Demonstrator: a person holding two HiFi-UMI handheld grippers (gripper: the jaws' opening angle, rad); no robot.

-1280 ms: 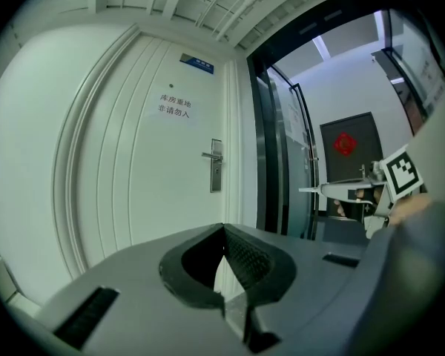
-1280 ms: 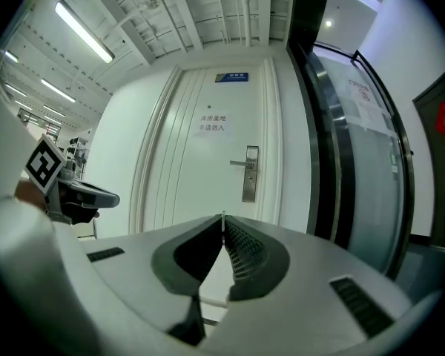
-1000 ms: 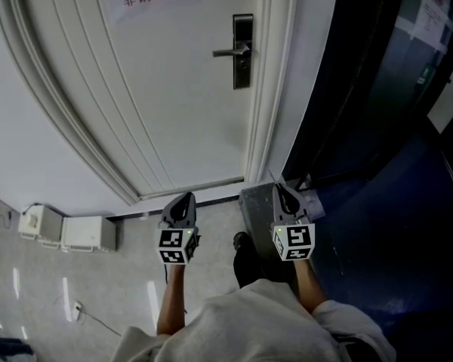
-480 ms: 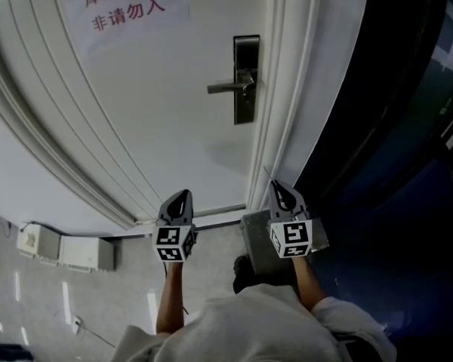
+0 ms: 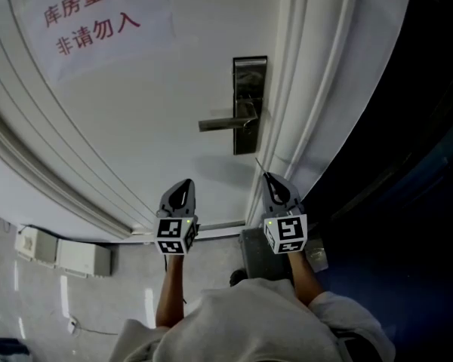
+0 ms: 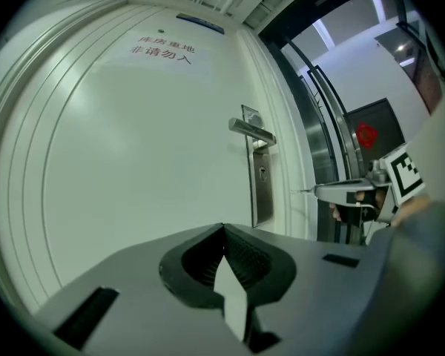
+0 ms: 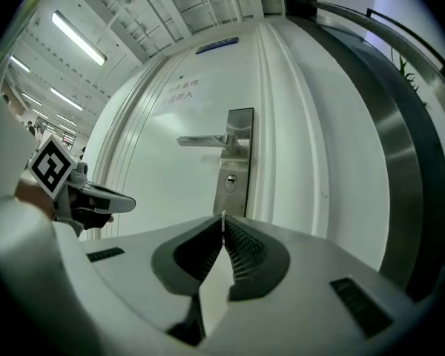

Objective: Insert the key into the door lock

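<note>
So the right gripper point(image 5: 267, 178) has its 2 jaws pinched down on the key point(image 7: 223, 215), with only the thin blade poking out past the tips. It points level at the door point(image 5: 174, 89). That makes sense, since the blade has to go straight into the keyhole point(image 7: 230, 179). In the right gripper view the blade sits almost directly under that slot but well short of it. Nothing is in the lock yet, so I'd call this the approach.

The left gripper point(image 5: 184, 185) is held beside it, jaws together with nothing in them. My guess is it's just along for the ride, or waiting to work the handle point(image 5: 223, 123) afterwards.

The lock plate point(image 5: 249, 104) sits at the door's right edge, just beside the frame point(image 5: 302, 89). The handle sticks out toward the door's middle, and the keyhole is on the plate below the handle.

Writing: there's a paper sign point(image 5: 98, 13) on the upper part of the door, left of the plate. It has 2 lines of red characters, 库房重地 / 非请勿入 (storeroom, no entry unless invited). There's also a small blue plate point(image 7: 216, 46) above the door's top edge. It's too small for me to read, might be a room label. No brand I can spot on the lock.
</note>
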